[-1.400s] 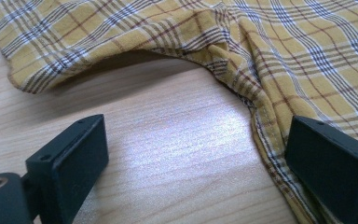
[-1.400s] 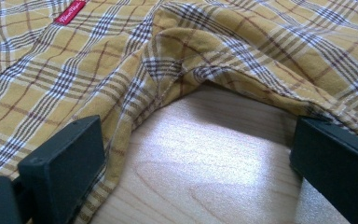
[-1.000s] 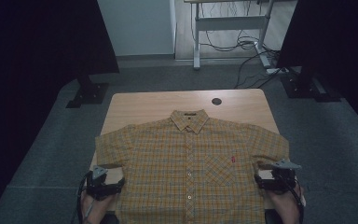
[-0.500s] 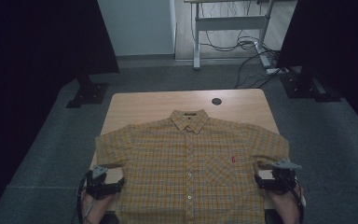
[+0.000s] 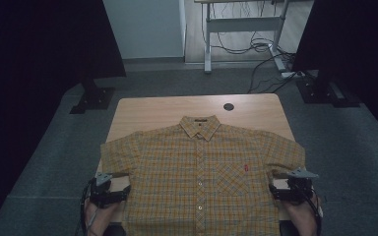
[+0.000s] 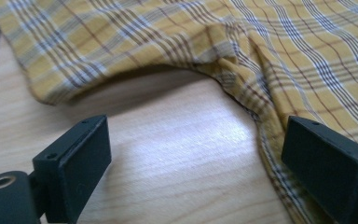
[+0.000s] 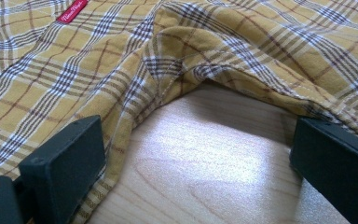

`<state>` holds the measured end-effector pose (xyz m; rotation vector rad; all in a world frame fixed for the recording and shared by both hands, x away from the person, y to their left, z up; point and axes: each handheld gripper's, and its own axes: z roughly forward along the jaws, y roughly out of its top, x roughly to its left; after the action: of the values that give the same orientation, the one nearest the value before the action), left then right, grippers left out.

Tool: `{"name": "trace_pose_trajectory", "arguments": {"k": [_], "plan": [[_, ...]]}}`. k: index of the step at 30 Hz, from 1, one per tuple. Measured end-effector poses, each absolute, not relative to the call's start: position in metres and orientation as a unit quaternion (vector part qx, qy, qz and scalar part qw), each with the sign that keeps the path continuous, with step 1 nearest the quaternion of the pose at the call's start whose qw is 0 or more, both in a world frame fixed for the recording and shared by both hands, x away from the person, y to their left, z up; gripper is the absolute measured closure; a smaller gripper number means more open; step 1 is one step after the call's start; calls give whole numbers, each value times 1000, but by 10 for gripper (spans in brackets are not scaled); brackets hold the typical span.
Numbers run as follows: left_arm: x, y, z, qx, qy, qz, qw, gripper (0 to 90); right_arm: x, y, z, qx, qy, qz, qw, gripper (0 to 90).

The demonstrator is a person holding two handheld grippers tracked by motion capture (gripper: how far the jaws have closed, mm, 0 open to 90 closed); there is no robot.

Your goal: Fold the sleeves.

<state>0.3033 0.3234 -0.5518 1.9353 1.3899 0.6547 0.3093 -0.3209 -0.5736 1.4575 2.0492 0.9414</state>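
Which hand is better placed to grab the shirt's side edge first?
Right, slightly. The right tool is open with the shirt edge lying against one jaw. The left tool is open too, its jaws mostly over bare table. Both sit under a sleeve.

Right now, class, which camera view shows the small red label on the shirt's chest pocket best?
The right gripper view: the red label sits close and sharp at its top edge. The high view shows it as a tiny red mark on the shirt. The left gripper view gives plaid cloth and table.
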Motion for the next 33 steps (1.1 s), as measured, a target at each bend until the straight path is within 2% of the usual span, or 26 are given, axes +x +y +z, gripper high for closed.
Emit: {"name": "trace_pose_trajectory", "arguments": {"k": [14, 33], "plan": [[321, 332, -530, 725, 535, 264, 345, 86, 309, -321, -574, 529, 743, 341, 226, 25], [375, 324, -515, 716, 533, 273, 360, 102, 309, -321, -574, 529, 744, 341, 226, 25]]}}
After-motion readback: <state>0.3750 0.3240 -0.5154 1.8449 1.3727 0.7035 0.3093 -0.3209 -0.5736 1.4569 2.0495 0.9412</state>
